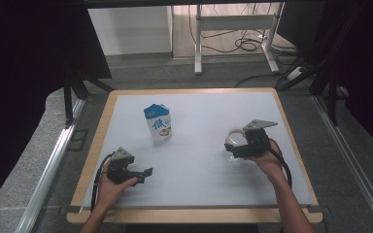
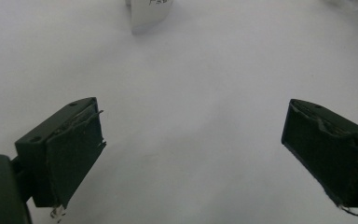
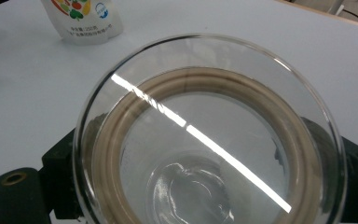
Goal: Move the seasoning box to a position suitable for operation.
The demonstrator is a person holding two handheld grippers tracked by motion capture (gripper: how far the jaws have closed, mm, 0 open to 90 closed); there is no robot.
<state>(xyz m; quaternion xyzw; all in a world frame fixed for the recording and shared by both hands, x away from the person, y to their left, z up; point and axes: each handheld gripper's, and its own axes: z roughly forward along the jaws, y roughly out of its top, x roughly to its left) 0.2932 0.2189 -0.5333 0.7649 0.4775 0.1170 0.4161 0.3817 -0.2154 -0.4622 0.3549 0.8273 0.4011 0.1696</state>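
A white gable-top paper carton (image 1: 158, 125) carries a blue top and blue characters on its front; in the right gripper view its base (image 3: 85, 18) shows small red, green and blue printed pictures. Right of the carton, a clear glass jar (image 3: 209, 135) has a tan ring inside its mouth. Both stand on a pale grey-white mat (image 1: 199, 160) edged by light wood. The jaw pads are black.

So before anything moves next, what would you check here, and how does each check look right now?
1. Right gripper closed on the glass cup, fingers on both sides: ok.
2. Glass cup upright, mouth up: ok.
3. Cup holds no liquid: looks so, cannot tell for sure.
4. Left gripper open, nothing between its fingers: ok.
5. Milk carton upright on the table, apart from both grippers: ok.
6. Carton spout open: cannot tell.
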